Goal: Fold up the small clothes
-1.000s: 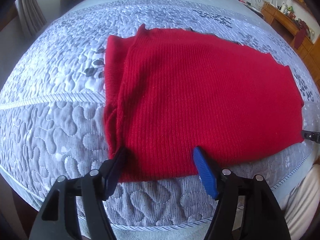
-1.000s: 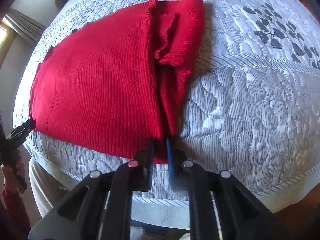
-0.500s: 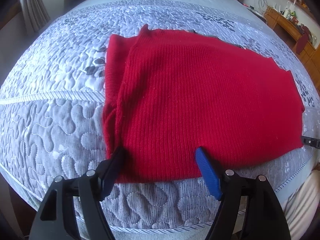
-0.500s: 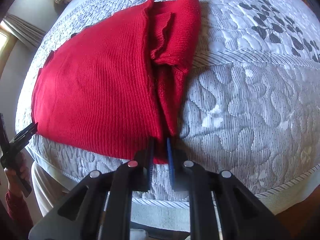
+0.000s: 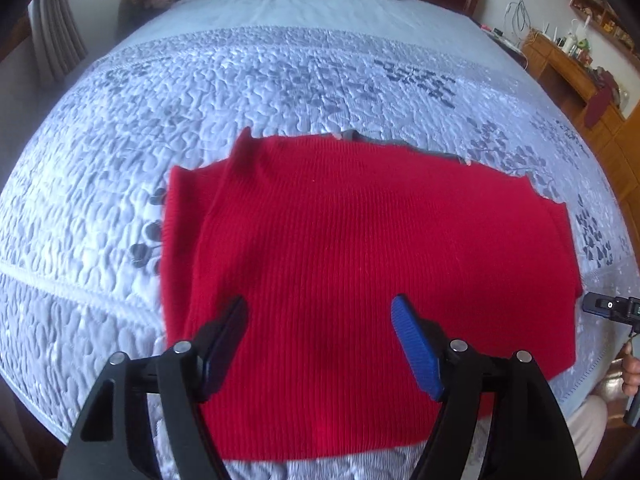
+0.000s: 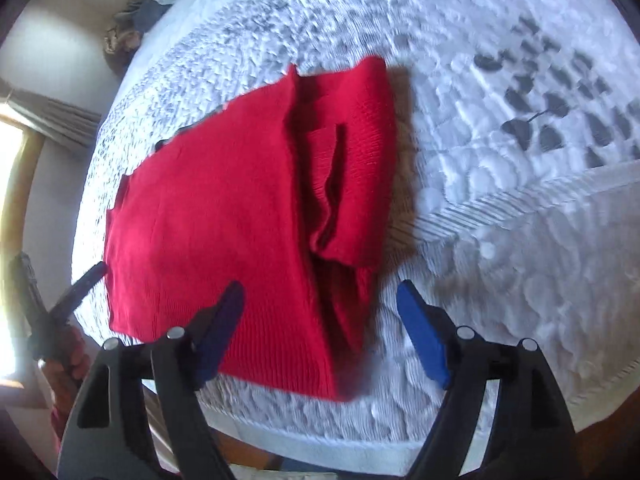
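Since the earlier frames, the right hand-held gripper (image 6: pixel 320 312) has let go of the near hem of the red sweater (image 5: pixel 360 260): its jaws have just been opening and now stand wide apart, with nothing pressed between the pads. Both grippers have also pulled back from the garment, which shows smaller in each wrist view. The left hand-held gripper (image 5: pixel 320 320) is likewise released, jaws spread and empty.

**Location of the garment.** The red sweater lies flat on the quilted bed (image 5: pixel 100 240), near the bed's front edge. In the left wrist view it fills the centre, with a folded sleeve layer along its 9 o'clock side. In the right wrist view that folded strip runs from 12 o'clock down to 6 o'clock along the sweater's right edge.

**Position relative to the grippers.** The left jaws hover over the near hem without touching it. The right jaws straddle the near end of the folded strip, apart from the cloth.

**Handling.** The ribbed knit appears soft, light and limp; it should drape and stretch rather than hold shape. Take hold at a hem corner or through the doubled edge, pinching all layers so none slides free.
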Available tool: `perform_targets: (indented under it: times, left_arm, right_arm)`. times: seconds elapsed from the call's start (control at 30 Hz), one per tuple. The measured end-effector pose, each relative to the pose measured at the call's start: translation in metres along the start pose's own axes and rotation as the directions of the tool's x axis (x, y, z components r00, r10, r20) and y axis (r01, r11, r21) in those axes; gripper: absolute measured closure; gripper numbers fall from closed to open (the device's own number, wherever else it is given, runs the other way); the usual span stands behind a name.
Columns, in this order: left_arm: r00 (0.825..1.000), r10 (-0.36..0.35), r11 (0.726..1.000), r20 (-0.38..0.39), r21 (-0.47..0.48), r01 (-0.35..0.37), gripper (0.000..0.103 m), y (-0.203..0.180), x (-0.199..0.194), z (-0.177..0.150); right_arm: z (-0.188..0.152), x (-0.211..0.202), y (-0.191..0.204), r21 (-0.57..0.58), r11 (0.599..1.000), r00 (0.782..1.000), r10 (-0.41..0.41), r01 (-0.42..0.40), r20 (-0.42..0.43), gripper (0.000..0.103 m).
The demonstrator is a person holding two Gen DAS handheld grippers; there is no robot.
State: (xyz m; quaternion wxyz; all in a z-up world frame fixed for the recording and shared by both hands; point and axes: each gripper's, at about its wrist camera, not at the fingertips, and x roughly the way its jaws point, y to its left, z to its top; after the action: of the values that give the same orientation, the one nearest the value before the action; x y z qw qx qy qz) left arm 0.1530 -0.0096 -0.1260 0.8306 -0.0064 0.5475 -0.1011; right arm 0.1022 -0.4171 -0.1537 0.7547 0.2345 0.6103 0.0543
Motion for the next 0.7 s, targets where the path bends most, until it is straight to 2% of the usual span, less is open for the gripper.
perform_targets:
  times: [0.2,0.4,0.5,0.53,0.57,0.6,0.67,0.7]
  left_arm:
    - [0.998,-0.008,0.999,-0.059,-0.036,0.006,0.029,0.009,0.035,0.004]
    - [0.998,-0.014,1.0,-0.058,-0.007,0.014,0.026,0.009,0.046,0.001]
    - [0.998,-0.014,1.0,-0.061,0.009,0.014,0.024,0.009,0.049,0.001]
    - [0.998,-0.016,1.0,-0.062,0.012,0.016,0.022,0.008,0.05,0.0]
    - [0.998,-0.013,1.0,-0.064,0.016,0.014,0.022,0.008,0.051,0.0]
    - [0.998,-0.009,1.0,-0.067,0.021,0.011,0.022,0.007,0.052,0.001]
    - [0.997,-0.004,1.0,-0.075,0.027,0.006,0.021,0.007,0.055,0.002]
    - [0.997,-0.004,1.0,-0.078,0.028,0.007,0.02,0.006,0.056,0.002]
  right_arm:
    - [0.014,0.021,-0.011,0.057,0.998,1.0,0.021,-0.02,-0.023,0.024]
    - [0.024,0.026,-0.013,0.076,0.997,0.999,0.032,-0.031,-0.011,0.024]
    - [0.026,0.029,-0.007,0.059,0.998,1.0,0.004,-0.003,-0.007,0.03]
    - [0.026,0.029,-0.005,0.047,0.999,1.0,-0.009,0.009,-0.005,0.037]
    - [0.027,0.028,-0.001,0.029,0.999,1.0,-0.014,0.014,0.006,0.048]
    - [0.027,0.027,0.0,0.022,1.0,1.0,-0.009,0.009,0.011,0.053]
    - [0.028,0.028,0.005,0.022,0.999,1.0,0.023,-0.023,0.002,0.072]
    - [0.027,0.028,0.006,0.019,1.0,1.0,0.023,-0.023,-0.001,0.076]
